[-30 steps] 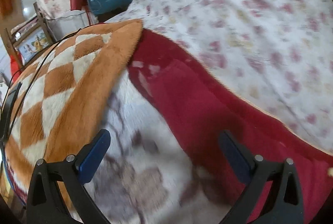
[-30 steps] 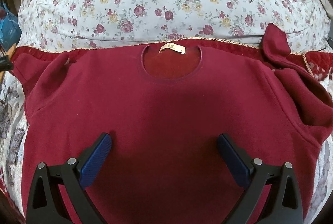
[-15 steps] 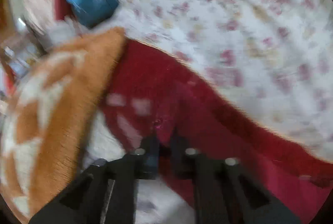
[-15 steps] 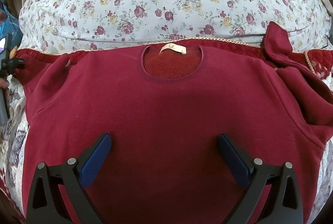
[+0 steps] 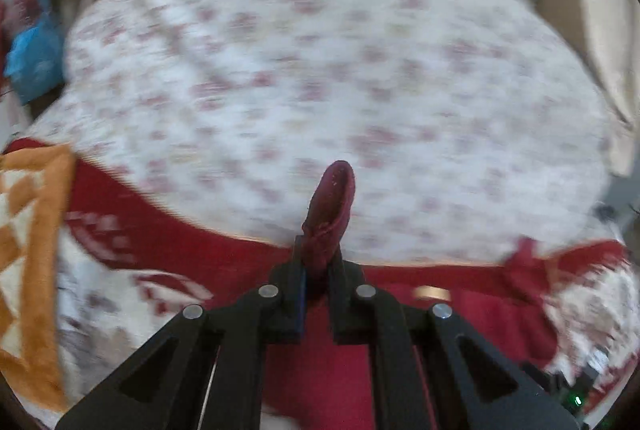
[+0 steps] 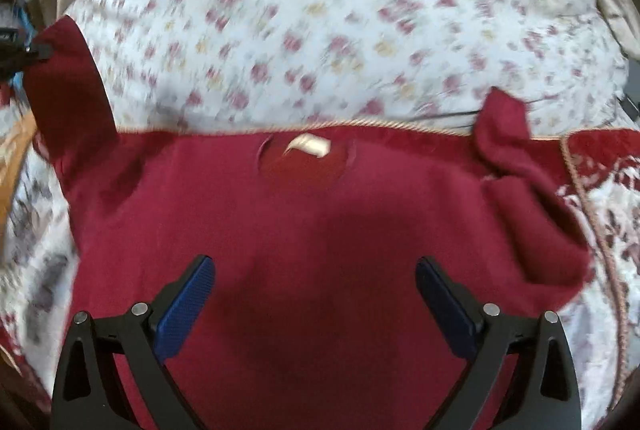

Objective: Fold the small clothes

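A dark red sweatshirt [image 6: 312, 230] lies flat on a patterned bedspread, neck hole and white label [image 6: 310, 146] toward the far side. My left gripper [image 5: 318, 270] is shut on the cuff of its left sleeve [image 5: 332, 206] and holds it up; in the right wrist view that sleeve [image 6: 68, 98] is lifted at the far left, with the left gripper [image 6: 38, 50] at its tip. My right gripper [image 6: 316, 294] is open and empty, hovering over the sweatshirt's chest. The right sleeve [image 6: 516, 158] lies crumpled at the right.
A large floral duvet [image 6: 340, 30] is piled behind the sweatshirt. An orange and white checked blanket [image 5: 28, 250] lies at the left. A blue bag [image 5: 32, 66] sits at the far left. The bedspread's corded edge [image 6: 592, 214] runs along the right.
My left gripper shut on the left sleeve cuff, lifted it off the bed and swung right. The right gripper stayed open over the chest, with slight camera shift.
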Tool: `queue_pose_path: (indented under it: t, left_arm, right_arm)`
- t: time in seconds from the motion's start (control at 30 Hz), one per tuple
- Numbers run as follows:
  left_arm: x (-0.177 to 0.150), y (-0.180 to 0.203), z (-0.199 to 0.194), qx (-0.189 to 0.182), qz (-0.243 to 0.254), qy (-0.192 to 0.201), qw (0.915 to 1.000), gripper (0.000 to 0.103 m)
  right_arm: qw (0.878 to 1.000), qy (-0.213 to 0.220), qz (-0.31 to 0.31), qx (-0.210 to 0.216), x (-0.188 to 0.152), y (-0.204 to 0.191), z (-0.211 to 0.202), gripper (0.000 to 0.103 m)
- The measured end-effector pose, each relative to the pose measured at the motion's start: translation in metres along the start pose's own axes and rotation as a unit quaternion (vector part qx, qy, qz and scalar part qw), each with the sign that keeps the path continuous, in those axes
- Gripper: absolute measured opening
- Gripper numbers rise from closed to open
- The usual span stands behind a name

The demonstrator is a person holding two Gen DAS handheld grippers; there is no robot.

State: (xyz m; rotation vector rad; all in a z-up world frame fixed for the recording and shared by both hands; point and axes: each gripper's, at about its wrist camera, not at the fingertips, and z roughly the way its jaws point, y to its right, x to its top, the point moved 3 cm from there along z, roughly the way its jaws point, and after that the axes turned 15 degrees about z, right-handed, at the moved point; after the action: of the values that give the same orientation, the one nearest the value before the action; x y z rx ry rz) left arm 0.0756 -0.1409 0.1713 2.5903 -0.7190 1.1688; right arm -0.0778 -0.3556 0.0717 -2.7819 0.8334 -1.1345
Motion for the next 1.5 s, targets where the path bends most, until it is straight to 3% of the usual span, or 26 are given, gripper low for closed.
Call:
queue_pose_path:
  t: [0.17,0.33,0.4,0.43,0.47,0.57,0.6,0.67,0.73,0.8,0.87,0.93,1.0,1.07,1.13,1.17,1.2,1.27,1.37,1.43,1.5]
  left_arm:
    - [-0.006,0.097,0.024,-0.069,0.027,-0.010,0.9972,0.008]
    - [-0.049,0.177,0.079,-0.124,0.016,-0.062,0.9902,0.012]
    - [-0.069,0.200,0.096,-0.133,0.031,-0.083,0.9872,0.035]
    - [-0.078,0.208,0.102,-0.134,0.041,-0.099,0.9852,0.060]
    - [-0.085,0.209,0.102,-0.132,0.047,-0.105,0.9845,0.066]
    - [-0.091,0.204,0.080,-0.123,0.076,-0.091,0.9854,0.069]
    - [-0.090,0.196,0.065,-0.117,0.089,-0.081,0.9858,0.073]
    - [-0.090,0.174,0.035,-0.088,0.105,-0.061,0.9887,0.093]
    - [-0.095,0.141,0.004,-0.025,0.119,-0.030,0.9921,0.097]
    - [-0.104,0.110,-0.008,0.042,0.131,-0.023,0.9903,0.097]
    - [-0.121,0.076,0.000,0.111,0.127,-0.049,0.9844,0.097]
    - [-0.138,0.049,0.017,0.146,0.103,-0.078,0.9808,0.097]
    - [-0.152,0.030,0.037,0.162,0.092,-0.101,0.9773,0.097]
    - [-0.159,0.018,0.055,0.189,0.097,-0.125,0.9692,0.097]
    - [-0.161,0.007,0.066,0.205,0.099,-0.132,0.9648,0.097]
    - [-0.162,0.001,0.069,0.201,0.087,-0.135,0.9662,0.097]
    - [-0.166,-0.005,0.067,0.195,0.076,-0.138,0.9681,0.097]
    - [-0.171,-0.010,0.064,0.185,0.056,-0.141,0.9711,0.097]
    - [-0.170,-0.004,0.060,0.183,0.056,-0.143,0.9711,0.097]
    - [-0.170,-0.002,0.054,0.181,0.059,-0.139,0.9719,0.097]
    - [-0.172,0.000,0.053,0.180,0.065,-0.137,0.9720,0.097]
  right_arm:
    - [0.999,0.025,0.032,-0.037,0.026,0.049,-0.029,0.102]
    - [0.995,0.034,0.067,-0.071,0.041,0.092,-0.037,0.102]
    - [0.994,0.028,0.077,-0.070,0.042,0.103,-0.039,0.102]
    - [0.994,0.023,0.083,-0.066,0.043,0.106,-0.039,0.102]
    - [0.994,0.020,0.087,-0.063,0.042,0.110,-0.039,0.102]
    - [0.994,0.013,0.092,-0.054,0.042,0.108,-0.037,0.102]
    - [0.994,0.011,0.091,-0.051,0.041,0.106,-0.036,0.102]
    - [0.996,0.004,0.088,-0.034,0.039,0.099,-0.035,0.102]
    - [0.996,-0.007,0.084,-0.013,0.037,0.091,-0.030,0.102]
    - [0.996,-0.022,0.083,0.005,0.035,0.082,-0.020,0.102]
    - [0.996,-0.031,0.078,0.018,0.033,0.071,-0.008,0.102]
    - [0.997,-0.046,0.064,0.019,0.031,0.058,0.011,0.100]
    - [0.998,-0.055,0.038,-0.015,0.030,0.046,0.036,0.085]
    - [0.996,-0.062,0.030,-0.049,0.029,0.041,0.059,0.076]
    - [0.994,-0.078,0.055,-0.046,0.029,0.044,0.078,0.066]
    - [0.995,-0.067,0.060,-0.041,0.031,0.044,0.080,0.056]
    - [0.996,-0.070,0.053,-0.027,0.034,0.041,0.080,0.023]
    - [0.996,-0.072,0.045,-0.021,0.038,0.038,0.073,0.009]
    - [0.997,-0.045,0.067,0.014,0.051,0.045,0.044,0.005]
    - [0.997,-0.006,0.072,-0.011,0.058,0.061,0.021,0.005]
    - [0.996,0.003,0.078,-0.037,0.061,0.076,0.013,0.005]
